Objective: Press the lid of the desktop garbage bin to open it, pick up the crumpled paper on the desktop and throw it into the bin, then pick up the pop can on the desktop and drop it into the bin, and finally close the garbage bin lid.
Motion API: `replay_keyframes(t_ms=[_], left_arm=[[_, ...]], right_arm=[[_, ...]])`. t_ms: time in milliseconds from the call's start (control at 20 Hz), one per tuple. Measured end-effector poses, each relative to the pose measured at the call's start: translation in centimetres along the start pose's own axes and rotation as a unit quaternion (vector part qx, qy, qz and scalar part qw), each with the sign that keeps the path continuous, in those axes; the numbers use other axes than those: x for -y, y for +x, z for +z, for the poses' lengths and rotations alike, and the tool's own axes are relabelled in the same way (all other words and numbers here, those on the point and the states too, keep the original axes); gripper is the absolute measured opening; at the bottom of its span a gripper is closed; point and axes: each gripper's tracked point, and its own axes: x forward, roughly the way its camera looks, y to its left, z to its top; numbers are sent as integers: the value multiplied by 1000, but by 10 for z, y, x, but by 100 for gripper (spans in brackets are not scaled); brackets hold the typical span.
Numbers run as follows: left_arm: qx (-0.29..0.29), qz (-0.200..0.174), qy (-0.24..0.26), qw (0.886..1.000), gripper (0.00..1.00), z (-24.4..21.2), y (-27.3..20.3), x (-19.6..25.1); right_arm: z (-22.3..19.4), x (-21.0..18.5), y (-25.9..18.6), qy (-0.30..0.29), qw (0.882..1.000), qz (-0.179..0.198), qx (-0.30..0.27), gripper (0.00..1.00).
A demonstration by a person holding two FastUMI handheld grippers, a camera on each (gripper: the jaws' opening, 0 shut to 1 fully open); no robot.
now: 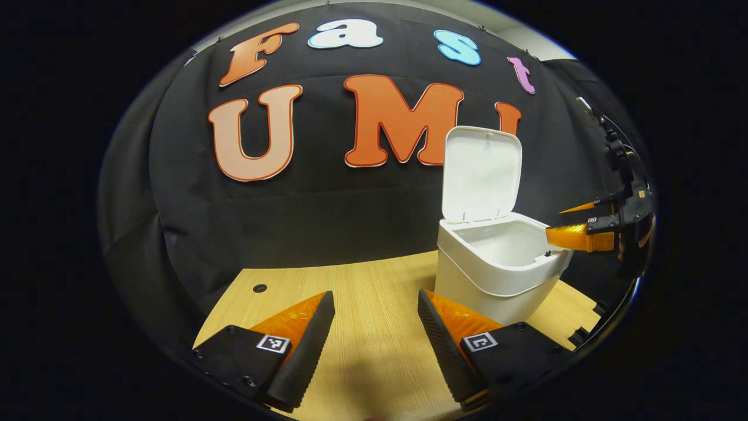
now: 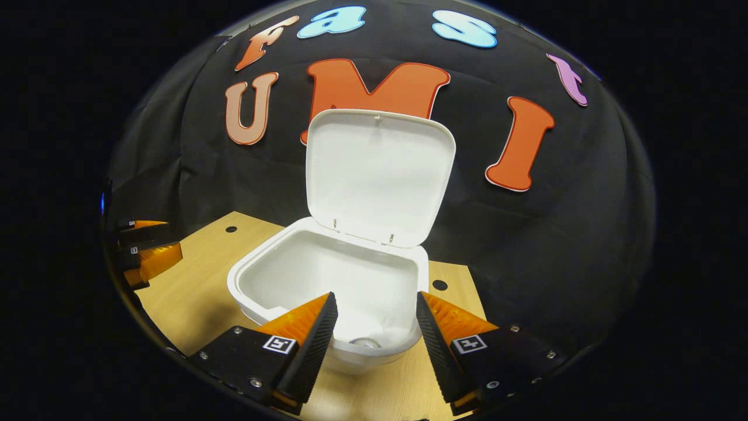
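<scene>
The white desktop bin stands on the wooden table with its lid swung upright. My left gripper hovers low over the table, left of the bin, open with nothing between its fingers. My right gripper is at the bin's right rim. In the right gripper view, my right gripper stands open just above the front rim of the bin, looking into it. A small round metallic thing lies at the bottom; what it is I cannot tell. The lid leans back. My left gripper sits at the far left.
The table has small round holes near its back edge. The black cloth wall rises right behind the table and the bin. The table's right edge runs close past the bin.
</scene>
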Motion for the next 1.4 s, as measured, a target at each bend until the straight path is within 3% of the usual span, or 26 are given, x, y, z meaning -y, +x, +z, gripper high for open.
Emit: replay_keyframes(t_ms=[600, 850, 1050, 1400], left_arm=[[4, 46, -10, 999, 92, -2, -13, -41], [2, 82, -24, 996, 92, -7, -25, -68], [3, 110, -32, 993, 92, -11, -37, -89], [13, 160, -27, 987, 92, -8, -60, -129]], right_arm=[[120, 11, 13, -32, 994, -7, 102, 82], [175, 0, 13, -18, 988, 24, 149, 82], [219, 1, 14, -24, 981, 27, 191, 82], [244, 6, 43, -23, 980, 12, 198, 82]])
